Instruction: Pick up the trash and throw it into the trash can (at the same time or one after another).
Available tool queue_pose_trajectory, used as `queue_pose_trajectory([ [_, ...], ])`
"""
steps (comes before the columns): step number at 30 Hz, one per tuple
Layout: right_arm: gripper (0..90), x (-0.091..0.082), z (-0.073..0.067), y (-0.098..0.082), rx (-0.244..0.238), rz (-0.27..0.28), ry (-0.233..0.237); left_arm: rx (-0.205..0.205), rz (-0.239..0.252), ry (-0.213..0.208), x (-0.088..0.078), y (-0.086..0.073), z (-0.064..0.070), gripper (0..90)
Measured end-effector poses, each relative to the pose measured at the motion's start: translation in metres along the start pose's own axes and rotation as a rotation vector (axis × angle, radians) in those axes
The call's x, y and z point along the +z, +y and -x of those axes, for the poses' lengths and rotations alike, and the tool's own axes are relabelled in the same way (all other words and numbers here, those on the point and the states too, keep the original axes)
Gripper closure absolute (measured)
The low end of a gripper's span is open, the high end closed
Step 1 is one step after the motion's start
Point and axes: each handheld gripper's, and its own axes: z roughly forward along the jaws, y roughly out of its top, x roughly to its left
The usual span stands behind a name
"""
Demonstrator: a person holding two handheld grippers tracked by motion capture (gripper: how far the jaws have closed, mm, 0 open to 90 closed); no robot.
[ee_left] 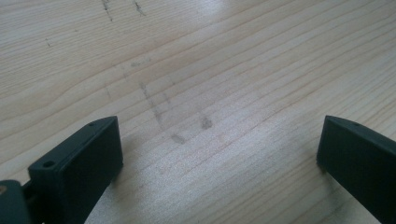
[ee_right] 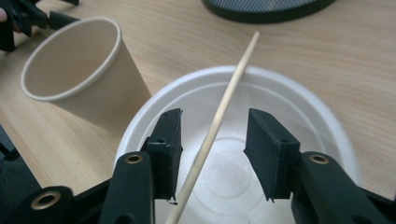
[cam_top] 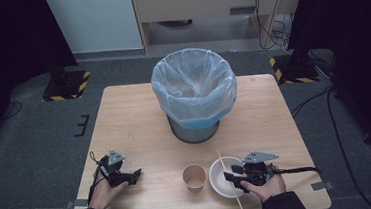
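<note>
Your right gripper (ee_right: 212,154) hangs over the white paper bowl (ee_right: 303,107), and the wooden skewer (ee_right: 219,116) lying across that bowl runs straight up between its jaws. The jaws stand partly apart on either side of the stick, with a gap showing on both sides, so neither pad presses on it and nothing is gripped. In the high view the skewer (cam_top: 228,177) rests slanted over the bowl (cam_top: 219,179), just right of the brown paper cup (cam_top: 194,177). Your left gripper (cam_top: 136,174) sits low over bare table (ee_left: 210,70) well to the left, jaws wide apart and holding nothing.
</note>
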Motion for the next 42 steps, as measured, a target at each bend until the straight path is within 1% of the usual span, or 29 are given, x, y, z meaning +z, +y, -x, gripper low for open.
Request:
queue_pose_trajectory([
  [4, 62.2, 0.0015, 0.0000, -0.0006, 0.006, -0.032, -0.007, 0.000, 0.000, -0.001, 0.0000, 0.0001, 0.0000, 0.0],
  [7, 63.4, 0.0031, 0.0007, -0.0012, 0.000, -0.054, -0.014, 0.001, 0.000, -0.001, 0.0000, 0.0001, 0.0000, 0.0],
  [8, 64.1, 0.0034, 0.0003, -0.0012, 0.006, -0.059, -0.017, 0.000, 0.000, -0.001, 0.0001, 0.0001, 0.0000, 0.0],
  [12, 68.6, 0.0042, 0.0009, -0.0011, 0.001, -0.072, -0.019, 0.000, 0.000, -0.001, 0.0000, 0.0001, 0.0000, 0.0],
  [17, 74.0, 0.0030, 0.0010, -0.0007, 0.003, -0.078, -0.019, 0.001, 0.000, -0.001, 0.0001, 0.0001, -0.0001, 0.0],
  [25, 78.1, 0.0030, 0.0023, -0.0003, -0.005, -0.089, -0.028, 0.002, 0.000, -0.002, 0.0001, 0.0002, -0.0001, 0.0],
  [29, 82.3, 0.0022, 0.0024, 0.0002, 0.004, -0.099, -0.031, 0.002, 0.000, -0.002, 0.0001, 0.0002, -0.0001, 0.0],
  [32, 85.1, 0.0021, 0.0031, 0.0005, -0.004, -0.101, -0.030, 0.002, 0.000, -0.002, 0.0002, 0.0002, -0.0001, 0.0],
  [39, 85.5, 0.0014, 0.0035, 0.0013, -0.004, -0.107, -0.024, 0.003, 0.000, -0.003, 0.0002, 0.0002, -0.0002, 0.0],
  [42, 85.6, -0.0009, 0.0037, 0.0027, 0.006, -0.094, -0.018, 0.003, 0.000, -0.003, 0.0002, 0.0002, -0.0002, 0.0],
])
